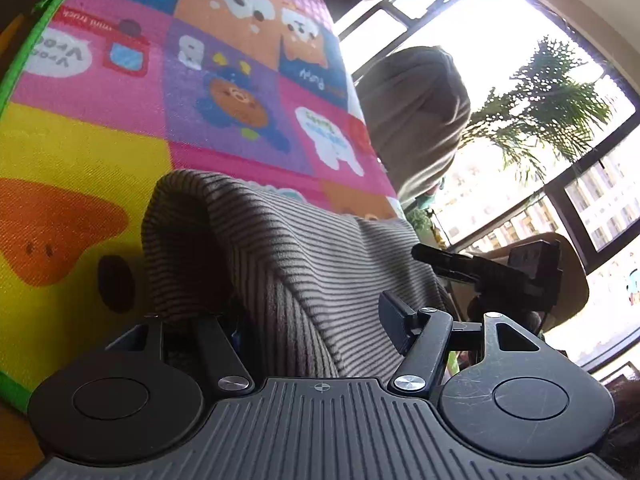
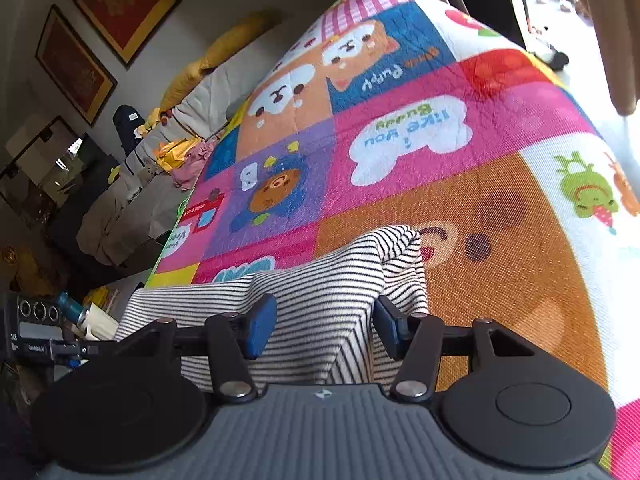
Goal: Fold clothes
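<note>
A black-and-white striped garment (image 1: pixel 304 256) lies bunched on a colourful cartoon play mat (image 1: pixel 120 92). My left gripper (image 1: pixel 316 320) is open; the striped cloth drapes between its fingers and hides the left fingertip. The right finger (image 1: pixel 394 320) shows bare. In the right wrist view the same striped garment (image 2: pixel 320 304) sits between the two blue pads of my right gripper (image 2: pixel 324 328), which is open with the pads apart on either side of a raised fold. The other gripper (image 1: pixel 492 268) shows at the right of the left wrist view.
The play mat (image 2: pixel 400 140) covers the floor. A large window with a palm (image 1: pixel 540 108) and a grey draped cloth (image 1: pixel 416 112) stand at the right. A sofa with yellow cushions and loose clothes (image 2: pixel 188 152) lies at the mat's far left edge.
</note>
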### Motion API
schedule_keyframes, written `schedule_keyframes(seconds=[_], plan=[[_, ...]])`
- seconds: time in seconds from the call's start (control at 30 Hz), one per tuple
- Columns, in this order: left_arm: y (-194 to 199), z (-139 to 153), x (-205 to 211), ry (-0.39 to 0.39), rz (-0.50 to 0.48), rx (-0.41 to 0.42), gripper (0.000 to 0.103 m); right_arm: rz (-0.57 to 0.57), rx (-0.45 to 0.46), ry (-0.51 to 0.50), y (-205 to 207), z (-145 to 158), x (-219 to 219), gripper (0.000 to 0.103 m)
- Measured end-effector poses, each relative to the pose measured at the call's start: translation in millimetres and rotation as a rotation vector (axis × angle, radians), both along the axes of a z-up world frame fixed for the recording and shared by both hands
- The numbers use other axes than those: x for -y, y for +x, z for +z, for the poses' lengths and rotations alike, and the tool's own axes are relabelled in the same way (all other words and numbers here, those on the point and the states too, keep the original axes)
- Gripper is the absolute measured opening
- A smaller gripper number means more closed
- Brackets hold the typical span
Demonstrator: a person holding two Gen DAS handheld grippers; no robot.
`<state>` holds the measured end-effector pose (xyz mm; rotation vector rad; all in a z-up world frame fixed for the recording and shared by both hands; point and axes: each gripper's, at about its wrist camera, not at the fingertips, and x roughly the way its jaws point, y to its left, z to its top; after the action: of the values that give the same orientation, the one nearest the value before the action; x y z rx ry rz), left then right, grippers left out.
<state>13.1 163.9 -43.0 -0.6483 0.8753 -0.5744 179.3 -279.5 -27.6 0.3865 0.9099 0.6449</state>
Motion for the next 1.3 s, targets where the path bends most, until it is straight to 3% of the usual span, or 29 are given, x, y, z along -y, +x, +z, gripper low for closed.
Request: schedule_keyframes(seconds=[0.1, 0.17, 0.2, 0.23, 0.4, 0.47, 0.67, 0.73, 0.9, 0.97, 1.03, 1.13, 1.23, 1.3], plan=[[9, -3, -6, -0.054, -0.017, -0.007, 0.071, 0.028, -0.077, 0.035, 25, -7, -6, 0.057], [2, 1, -11, -0.059, -0.050, 0.014, 0.081, 0.051, -0.083, 0.038, 29, -9, -8, 0.057], [-4, 4, -14, -0.047, -0.052, 0.028, 0.093, 0.062, -0.080, 0.037, 31, -10, -9, 0.057], [-8, 6, -17, -0.033, -0.047, 0.042, 0.094, 0.072, -0.076, 0.037, 33, -10, -10, 0.057], [12, 7, -28, -0.070, 0.007, 0.042, 0.094, 0.088, -0.078, 0.044, 44, -12, -14, 0.058], [29, 3, -25, -0.047, 0.015, 0.014, 0.094, 0.092, -0.085, 0.041, 47, -11, -15, 0.059], [68, -8, -13, -0.037, -0.029, -0.014, 0.094, 0.098, -0.106, 0.041, 60, -9, -18, 0.061], [83, -2, -11, -0.016, -0.016, 0.023, 0.094, 0.081, -0.074, 0.020, 74, -2, -27, 0.063], [115, 33, -8, 0.060, 0.063, 0.205, 0.094, -0.024, 0.187, 0.082, 117, 38, -56, 0.066], [118, 39, -7, 0.100, 0.067, 0.216, 0.094, -0.041, 0.273, 0.023, 126, 48, -73, 0.070], [109, 39, -6, 0.165, 0.041, 0.215, 0.094, -0.051, 0.302, -0.078, 127, 50, -84, 0.073], [88, 35, -10, 0.277, -0.011, 0.227, 0.094, -0.034, 0.363, -0.232, 110, 42, -88, 0.085], [70, 39, -24, 0.280, -0.044, 0.261, 0.094, -0.004, 0.368, -0.435, 91, 22, -87, 0.089], [63, 52, -30, 0.273, -0.033, 0.332, 0.094, 0.005, 0.369, -0.573, 80, 6, -84, 0.098]])
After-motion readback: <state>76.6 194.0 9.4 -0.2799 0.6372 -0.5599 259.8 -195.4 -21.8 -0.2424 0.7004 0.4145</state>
